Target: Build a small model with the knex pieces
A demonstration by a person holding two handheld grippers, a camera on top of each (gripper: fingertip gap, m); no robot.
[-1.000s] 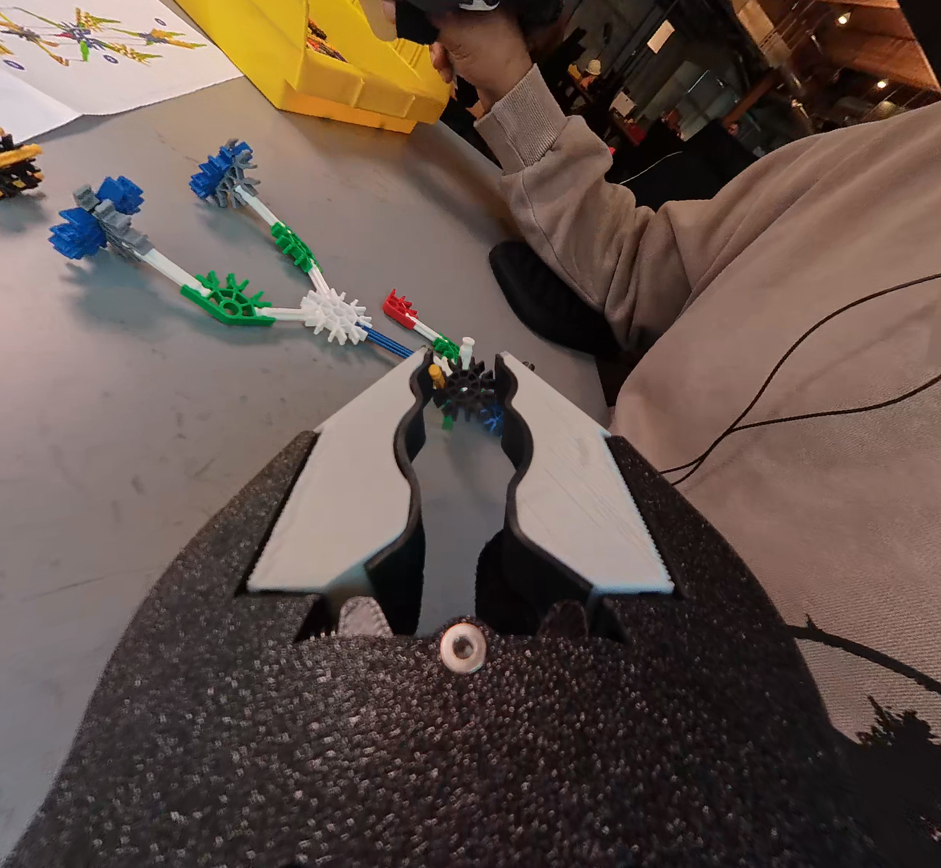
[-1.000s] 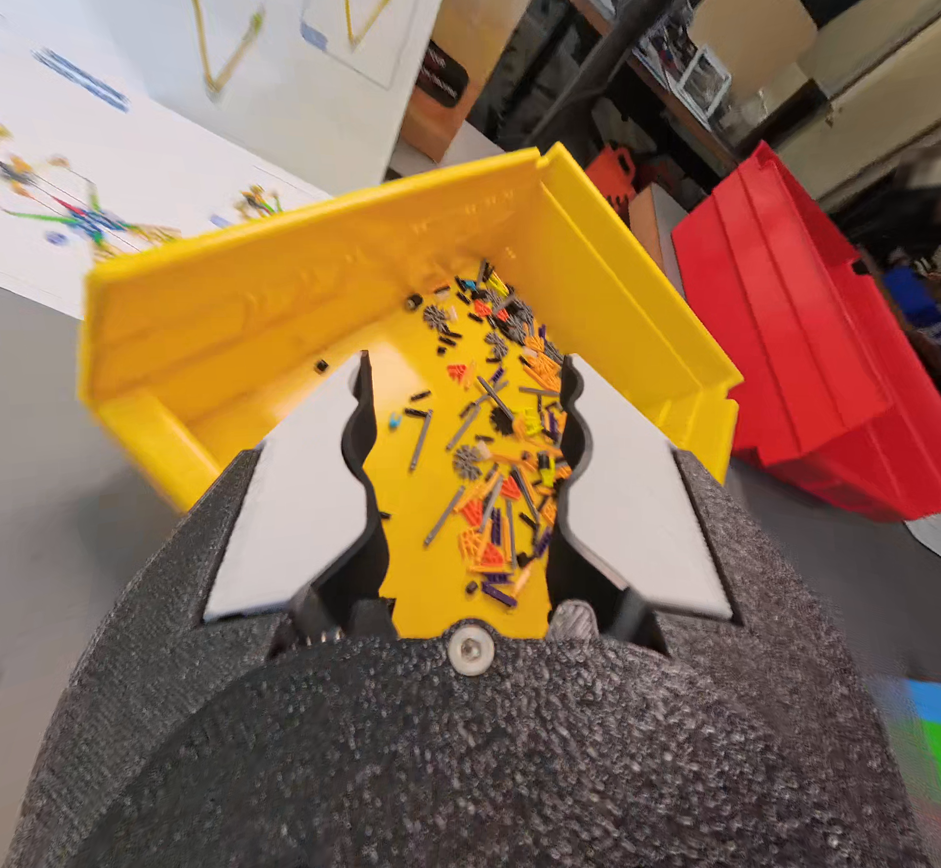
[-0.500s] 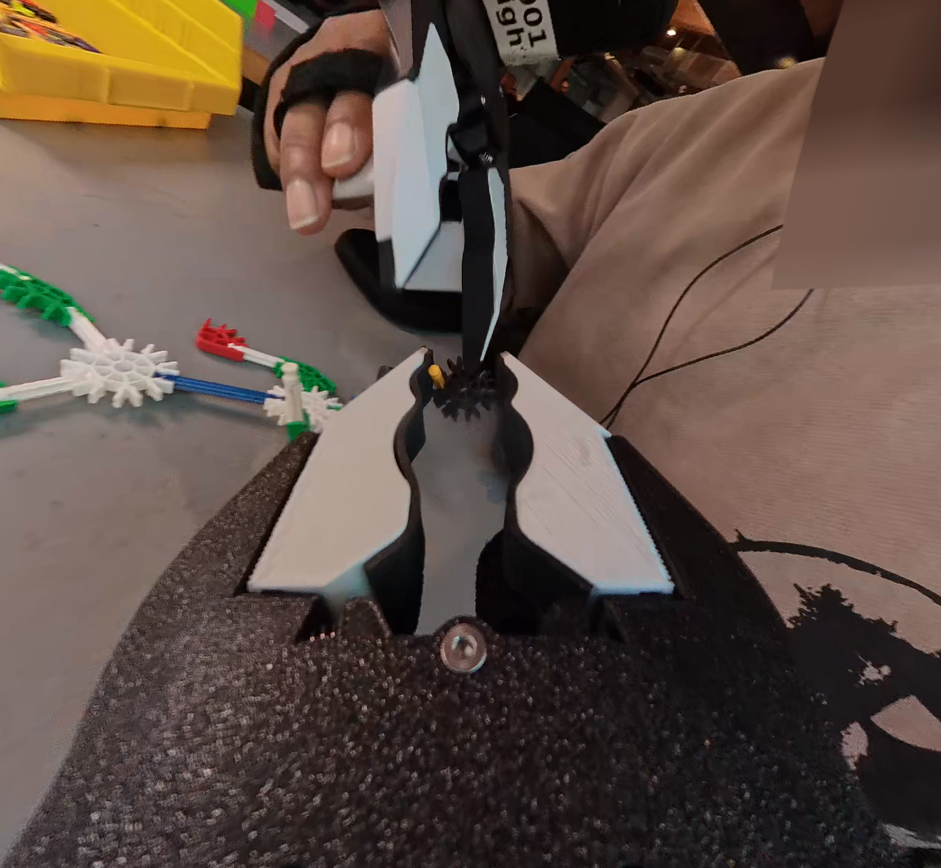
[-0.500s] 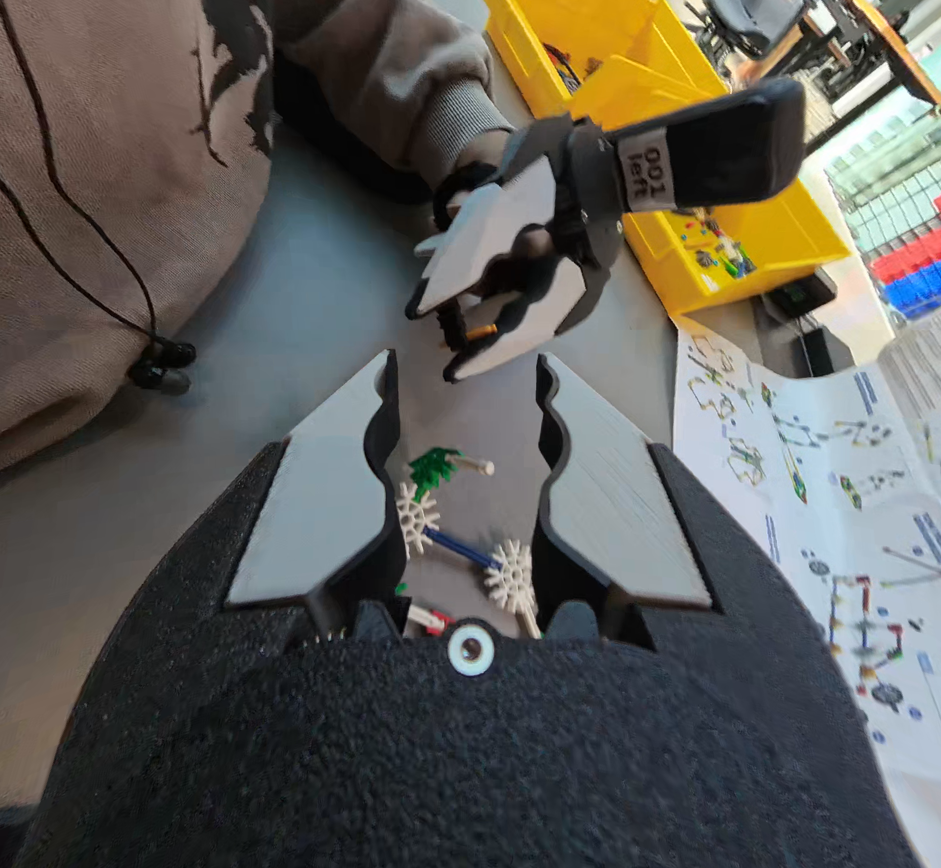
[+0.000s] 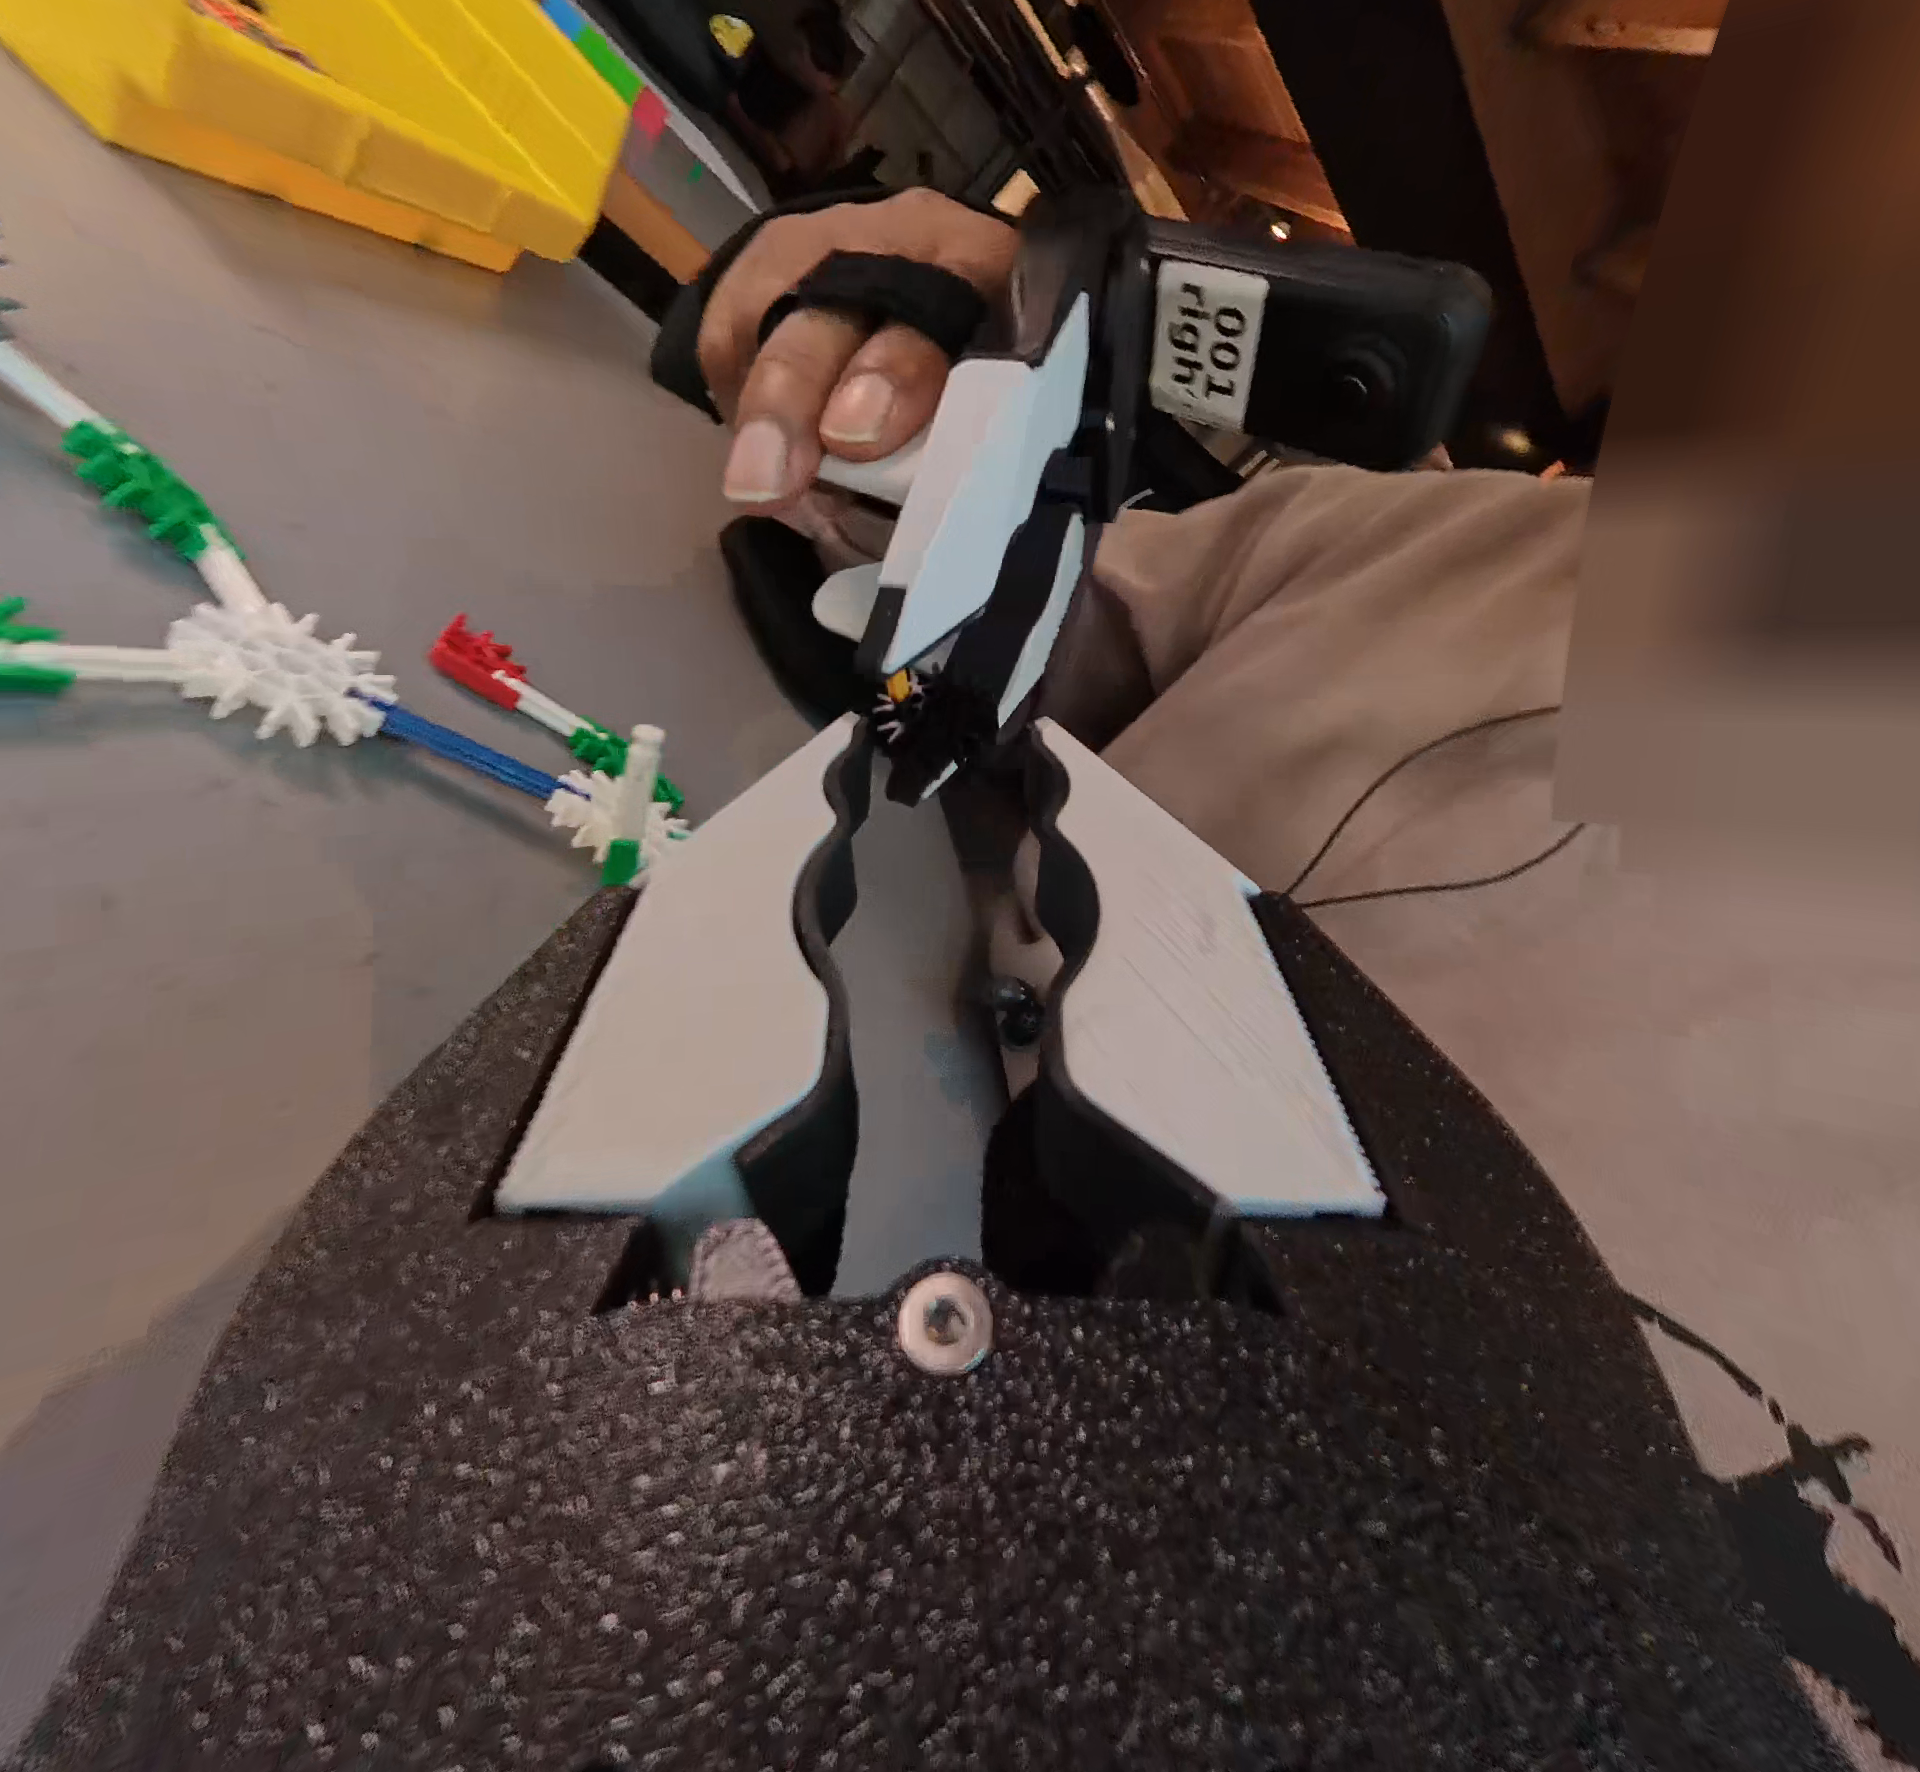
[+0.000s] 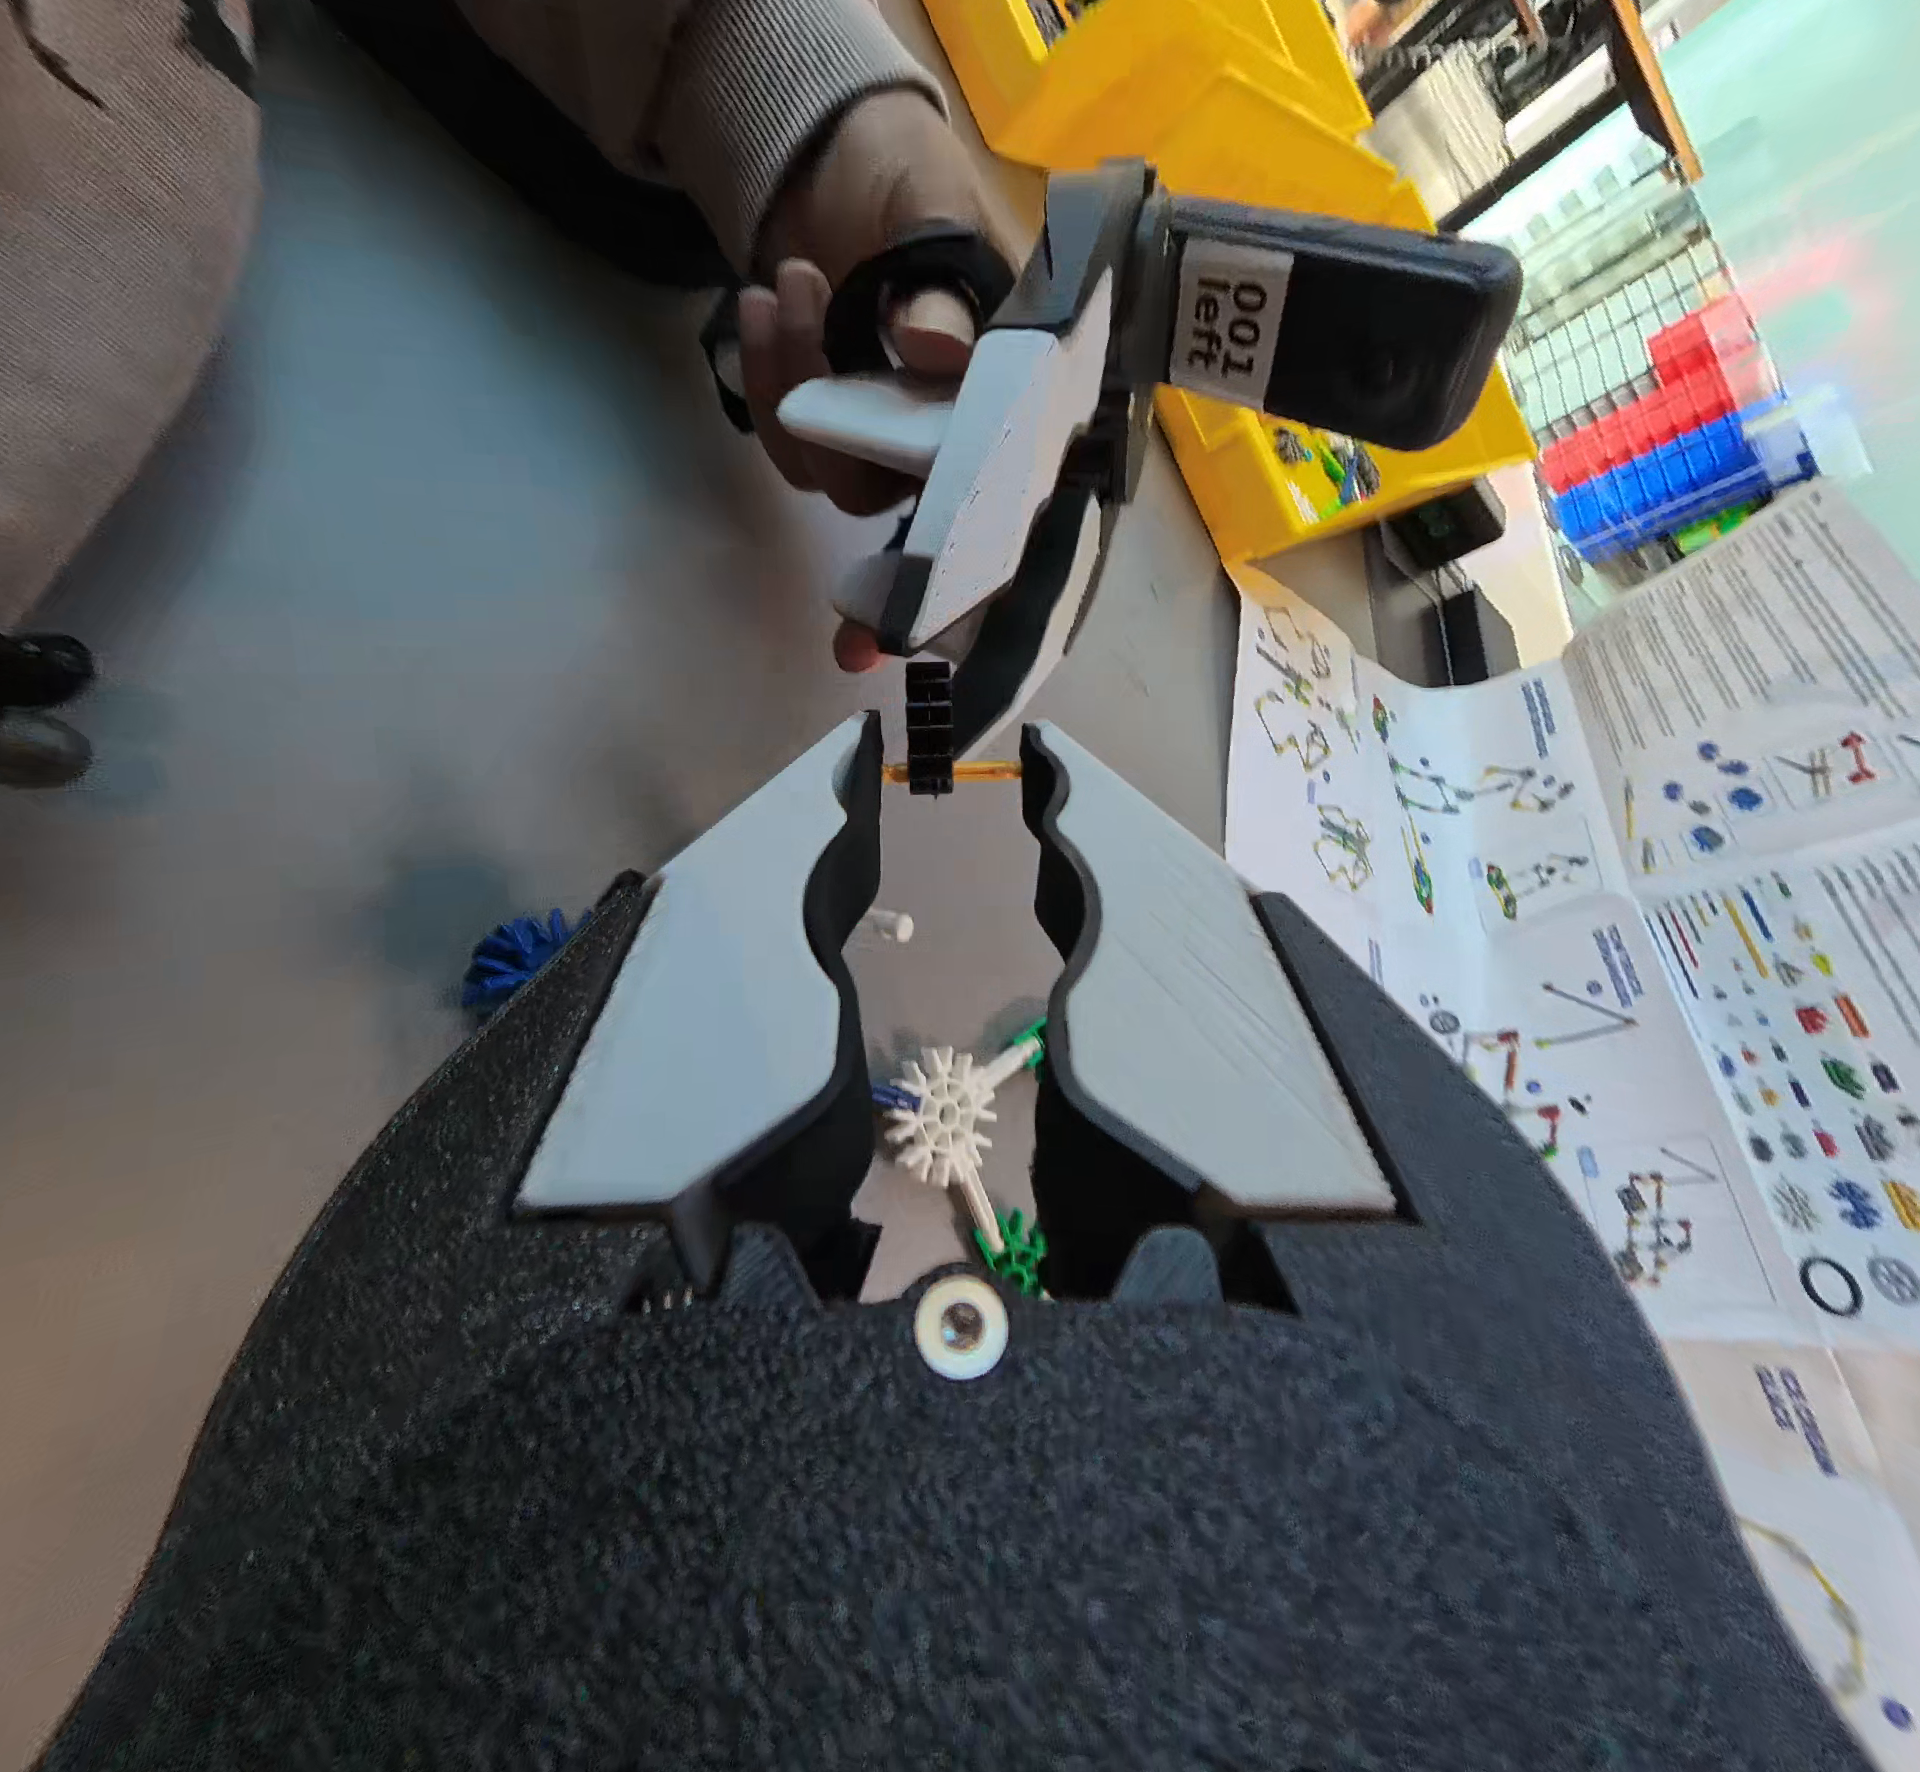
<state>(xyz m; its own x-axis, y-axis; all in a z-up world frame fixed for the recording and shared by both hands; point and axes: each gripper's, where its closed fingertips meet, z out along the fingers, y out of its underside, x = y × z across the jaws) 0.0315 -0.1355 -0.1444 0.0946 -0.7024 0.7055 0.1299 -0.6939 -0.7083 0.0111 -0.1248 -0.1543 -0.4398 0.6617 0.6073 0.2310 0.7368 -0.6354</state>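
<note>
The left gripper is clamped on a black toothed wheel above the grey table. The right gripper seems to pinch the orange rod running through that wheel.

We see a smooth grey worktop lit from above, faintly glossy. Past its far edge sit yellow plastic bins, and more yellow plastic bins line another edge. We note a white folded paper sheet spread toward one corner. Behind: a dim room with warm brown wooden panelling, stacked red and blue plastic crates behind a wire mesh rack, and a pale green floor.
</note>
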